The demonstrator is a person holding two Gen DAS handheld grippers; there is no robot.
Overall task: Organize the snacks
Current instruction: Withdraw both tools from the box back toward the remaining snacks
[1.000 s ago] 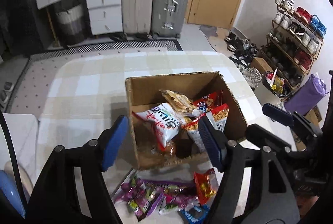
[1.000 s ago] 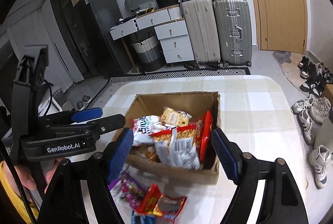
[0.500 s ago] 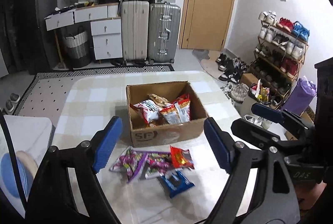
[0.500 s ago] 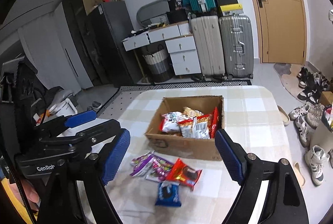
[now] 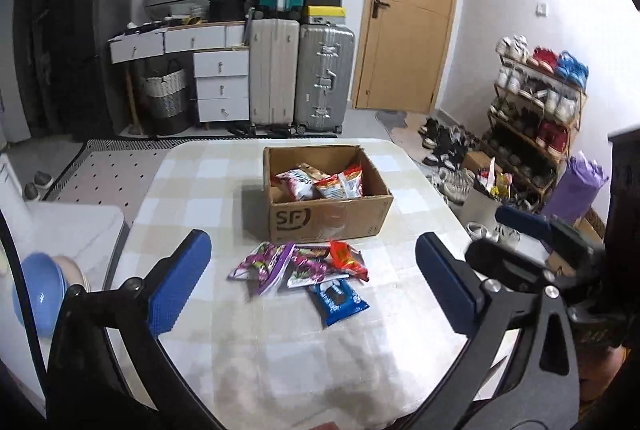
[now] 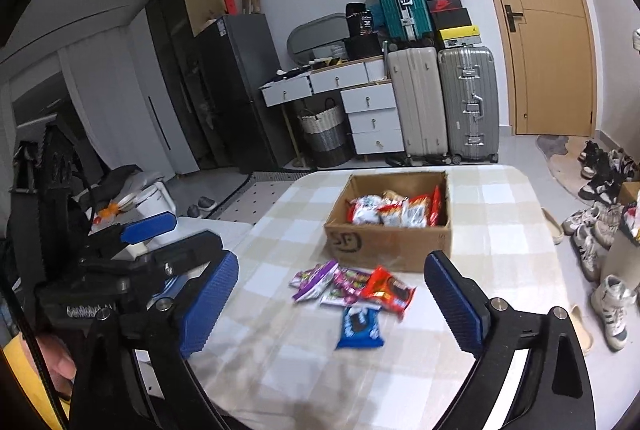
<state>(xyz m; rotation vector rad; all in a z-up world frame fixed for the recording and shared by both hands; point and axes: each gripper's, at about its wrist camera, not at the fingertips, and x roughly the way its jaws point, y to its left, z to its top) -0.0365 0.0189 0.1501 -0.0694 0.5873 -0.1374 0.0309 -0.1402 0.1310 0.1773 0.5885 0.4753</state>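
Left claw (image 5: 312, 280) and right claw (image 6: 332, 304): jaws opening, nothing between them. Ahead of both, on the table (image 5: 280, 350), loose packets: blue packet (image 5: 338, 300) nearest, apparently equally near each claw, long axis running away. Purple packets (image 5: 272, 262) and red packet (image 5: 348, 258) beyond, flat, overlapping. Farther, the box (image 5: 328, 218), part filled.

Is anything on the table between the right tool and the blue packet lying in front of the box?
Nothing visible. The right tool hangs with its jaws opening and empty, and only bare checked tablecloth lies before the blue packet, the nearest snack.
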